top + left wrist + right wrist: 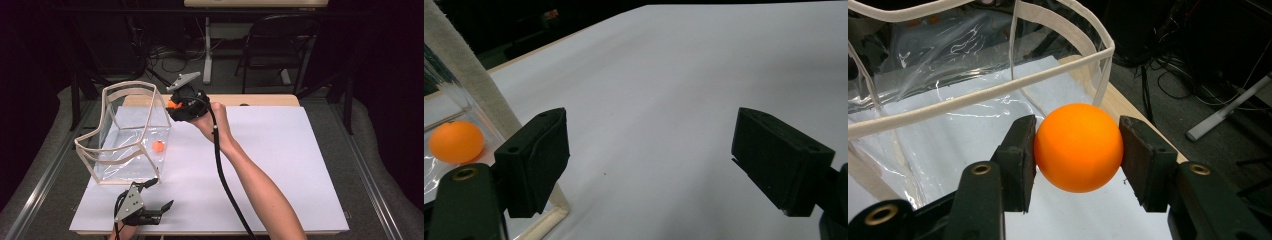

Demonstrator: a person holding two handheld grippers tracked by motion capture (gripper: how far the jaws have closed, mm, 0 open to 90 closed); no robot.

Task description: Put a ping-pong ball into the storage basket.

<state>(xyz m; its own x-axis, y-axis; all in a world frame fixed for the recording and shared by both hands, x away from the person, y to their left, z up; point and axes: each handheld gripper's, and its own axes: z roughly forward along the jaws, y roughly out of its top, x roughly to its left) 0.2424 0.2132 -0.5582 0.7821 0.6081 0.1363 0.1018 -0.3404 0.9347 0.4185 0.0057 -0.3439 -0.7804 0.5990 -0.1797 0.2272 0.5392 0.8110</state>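
Note:
An orange ball (1079, 146) is pinched between the two pads of my right gripper (1078, 157), which is shut on it. From above, that gripper (176, 106) hovers beside the upper right rim of a clear plastic bag with cream trim (131, 90); the held ball (173, 104) peeks out orange. A second orange ball (158, 146) lies inside the bag on its bottom, also seen through the plastic as the ball (456, 141) at the far left. My left gripper (159, 195) rests low near the bag's front corner, its jaws wide apart over bare white sheet (649, 160).
A white sheet (280, 160) covers the wooden table (260, 100). Behind the table stand a dark chair (280, 45) and a white desk leg (207, 50) with cables on the floor. The right gripper's cable (225, 185) trails along the forearm.

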